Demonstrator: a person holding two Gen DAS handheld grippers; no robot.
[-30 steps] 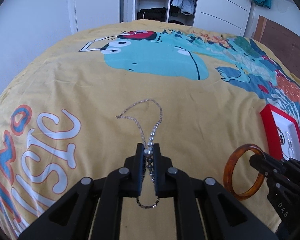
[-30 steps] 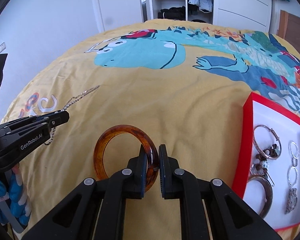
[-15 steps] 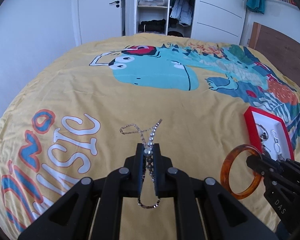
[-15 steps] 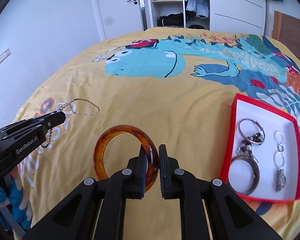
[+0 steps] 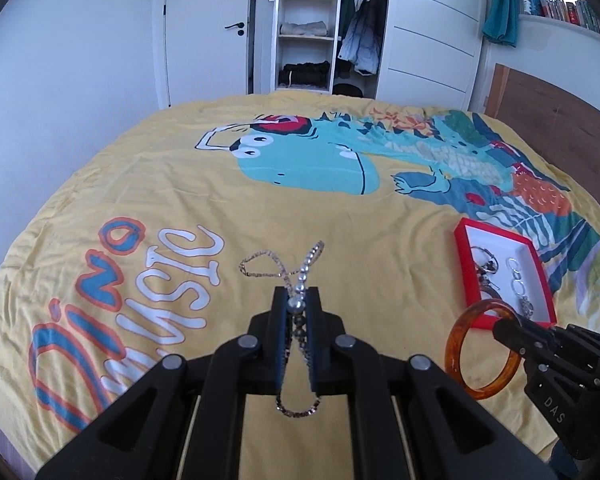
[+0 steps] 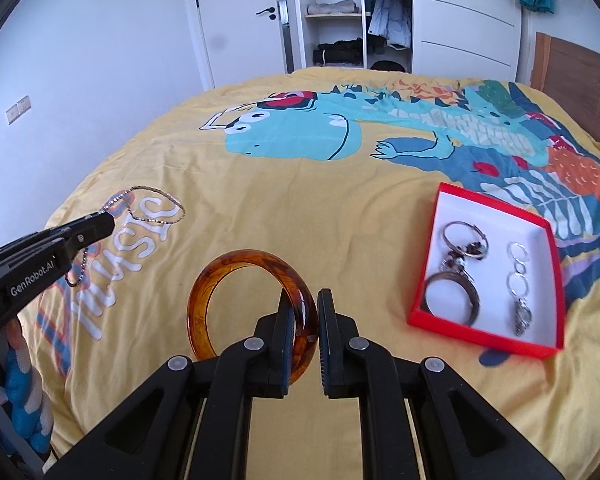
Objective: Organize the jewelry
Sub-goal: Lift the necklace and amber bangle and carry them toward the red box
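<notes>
My left gripper [image 5: 297,304] is shut on a beaded silver necklace [image 5: 300,276], held above the bed; its loops hang in front of and below the fingers. It also shows in the right wrist view [image 6: 156,210]. My right gripper [image 6: 303,304] is shut on an amber bangle [image 6: 236,276], held upright above the bed, also seen in the left wrist view [image 5: 466,348]. A red jewelry box [image 6: 440,236] with a white inside lies on the bed to the right, holding rings, a bracelet and a silver chain.
A yellow bedspread [image 5: 180,184] with a teal dinosaur print covers the bed. Beyond its far edge stand a white door [image 5: 208,32] and an open wardrobe [image 5: 308,28]. A wooden headboard [image 5: 556,116] stands at right.
Both grippers have risen and pulled back with their jewelry. The necklace has lifted off the bedspread. More of the room and the red box shows now.
</notes>
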